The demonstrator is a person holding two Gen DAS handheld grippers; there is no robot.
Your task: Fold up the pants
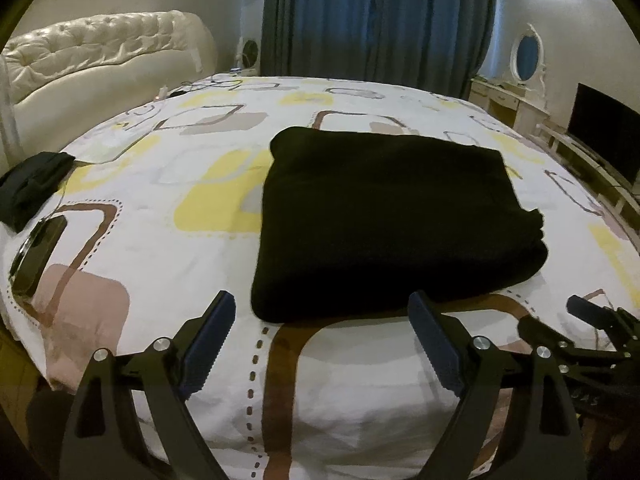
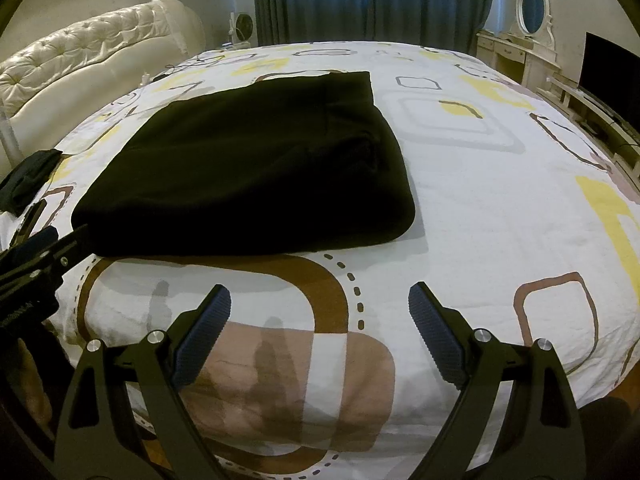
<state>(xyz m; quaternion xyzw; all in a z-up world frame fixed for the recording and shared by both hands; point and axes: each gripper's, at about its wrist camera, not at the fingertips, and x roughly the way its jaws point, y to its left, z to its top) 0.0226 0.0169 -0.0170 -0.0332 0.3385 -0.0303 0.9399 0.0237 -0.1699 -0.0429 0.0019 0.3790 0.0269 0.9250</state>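
Two hand-held grippers hover, angled downward, over the near edge of a bed. The left gripper (image 1: 322, 306) has its jaws spread wide with nothing between them, its blue ribbed pads (image 1: 210, 344) apart above the patterned bedspread (image 1: 168, 208); its right fingertip sits just at the near edge of the black pants (image 1: 392, 216) without pressing on them. The right gripper (image 2: 320, 300) is likewise wide open and empty, held just short of the garment, over a brown-and-beige patch of the cover. Each tool shows at the margin of the other's view, so the two are side by side, near one another.

The pants lie folded into a thick, roughly square bundle, flat on the middle of the bedspread, just beyond both sets of fingers.

Off to the left, near the bed's edge, rests a smaller dark cloth (image 1: 34, 184), and beside it a dark phone-like slab (image 1: 36, 254). A cream tufted headboard (image 1: 100, 52) stands at the left, blue curtains (image 1: 380, 16) hang behind, and a white dressing table with an oval mirror (image 1: 527, 58) and a dark television screen (image 1: 604, 136) fill the right.
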